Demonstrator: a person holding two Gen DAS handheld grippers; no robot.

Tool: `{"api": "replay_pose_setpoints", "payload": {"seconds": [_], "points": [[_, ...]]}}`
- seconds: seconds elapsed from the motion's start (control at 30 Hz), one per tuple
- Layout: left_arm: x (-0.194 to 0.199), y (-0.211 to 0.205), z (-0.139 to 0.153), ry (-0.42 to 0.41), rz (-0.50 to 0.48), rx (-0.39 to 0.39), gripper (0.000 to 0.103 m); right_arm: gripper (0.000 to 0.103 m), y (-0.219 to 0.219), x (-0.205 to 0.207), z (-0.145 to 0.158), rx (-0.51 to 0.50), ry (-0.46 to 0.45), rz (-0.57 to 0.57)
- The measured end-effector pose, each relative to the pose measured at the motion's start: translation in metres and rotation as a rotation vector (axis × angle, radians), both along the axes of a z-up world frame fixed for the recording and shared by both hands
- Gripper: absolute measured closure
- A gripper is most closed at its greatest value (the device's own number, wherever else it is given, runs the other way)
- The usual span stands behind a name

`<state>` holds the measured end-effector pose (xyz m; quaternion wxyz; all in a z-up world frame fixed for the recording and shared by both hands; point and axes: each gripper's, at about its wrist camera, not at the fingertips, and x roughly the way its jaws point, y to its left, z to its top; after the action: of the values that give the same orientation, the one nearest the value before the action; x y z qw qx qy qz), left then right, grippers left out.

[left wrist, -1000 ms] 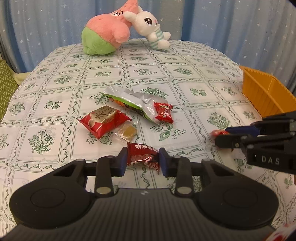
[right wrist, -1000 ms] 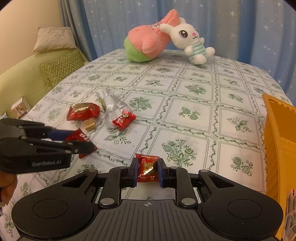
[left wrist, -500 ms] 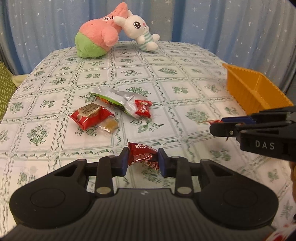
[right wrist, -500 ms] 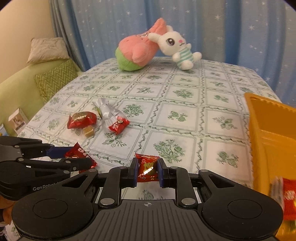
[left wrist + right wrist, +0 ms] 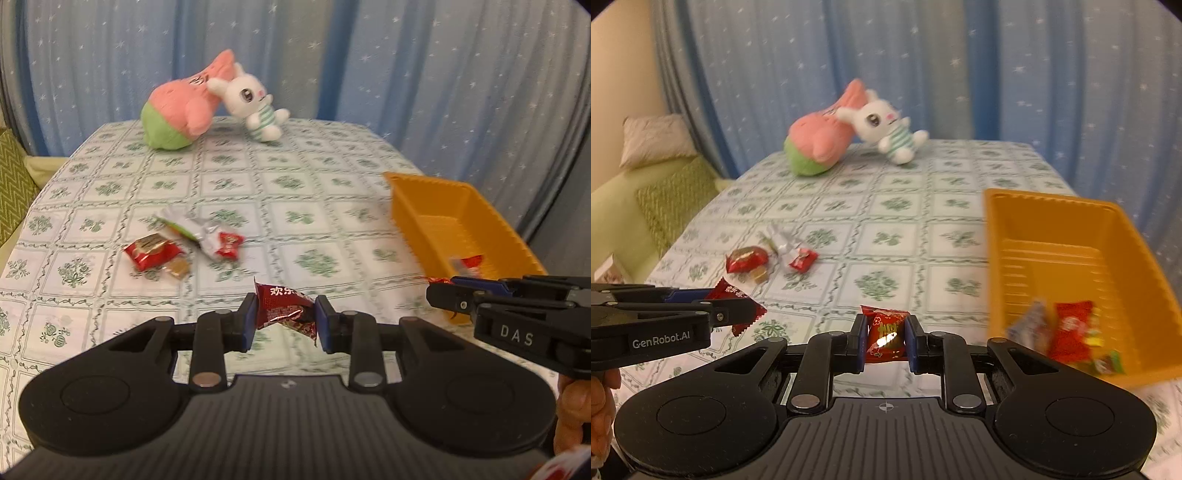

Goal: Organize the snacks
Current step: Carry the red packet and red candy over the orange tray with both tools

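Note:
My left gripper (image 5: 284, 319) is shut on a dark red snack packet (image 5: 282, 308) and holds it above the tablecloth; it also shows in the right wrist view (image 5: 738, 314). My right gripper (image 5: 886, 339) is shut on a small red candy packet (image 5: 886, 332), left of the orange bin (image 5: 1071, 229); it shows at the right in the left wrist view (image 5: 443, 291). The bin (image 5: 413, 195) holds several snacks (image 5: 1067, 328). On the table lie a red round-label packet (image 5: 153, 251), a silver pouch (image 5: 192, 230), a small red candy (image 5: 229, 243) and a clear-wrapped brown sweet (image 5: 177, 267).
A pink-and-green plush (image 5: 177, 110) and a white rabbit plush (image 5: 255, 107) sit at the table's far edge, before blue star curtains. A green sofa with cushions (image 5: 665, 192) stands left of the table.
Both grippers have lifted up and back with their packets held. The view now takes in the orange bin and its contents, and the loose snacks look farther away.

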<state>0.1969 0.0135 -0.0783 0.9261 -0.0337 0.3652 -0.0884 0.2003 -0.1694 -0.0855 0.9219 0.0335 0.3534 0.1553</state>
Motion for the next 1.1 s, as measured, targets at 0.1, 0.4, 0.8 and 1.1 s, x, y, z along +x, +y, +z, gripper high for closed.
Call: {"api": "replay_pose_setpoints", "payload": {"seconds": [0.1,0.4,0.8,1.1], "points": [[-0.01,-0.014,0.01,-0.009,-0.018,-0.007,0.074,0.082,-0.013,-0.014,0.011,0.004,-0.015,-0.034],[-0.029,-0.057,0.034,-0.036,-0.087,-0.009,0.074,0.082,-0.055,-0.041,0.035,0.012,-0.043,-0.124],[-0.033,-0.109,0.047,-0.048,-0.179,-0.006,0.074,0.082,-0.107,-0.058,0.046,0.024,-0.058,-0.229],[-0.024,-0.143,0.052,-0.051,-0.248,0.007,0.074,0.082,-0.141,-0.056,0.049,0.023,-0.056,-0.287]]}}
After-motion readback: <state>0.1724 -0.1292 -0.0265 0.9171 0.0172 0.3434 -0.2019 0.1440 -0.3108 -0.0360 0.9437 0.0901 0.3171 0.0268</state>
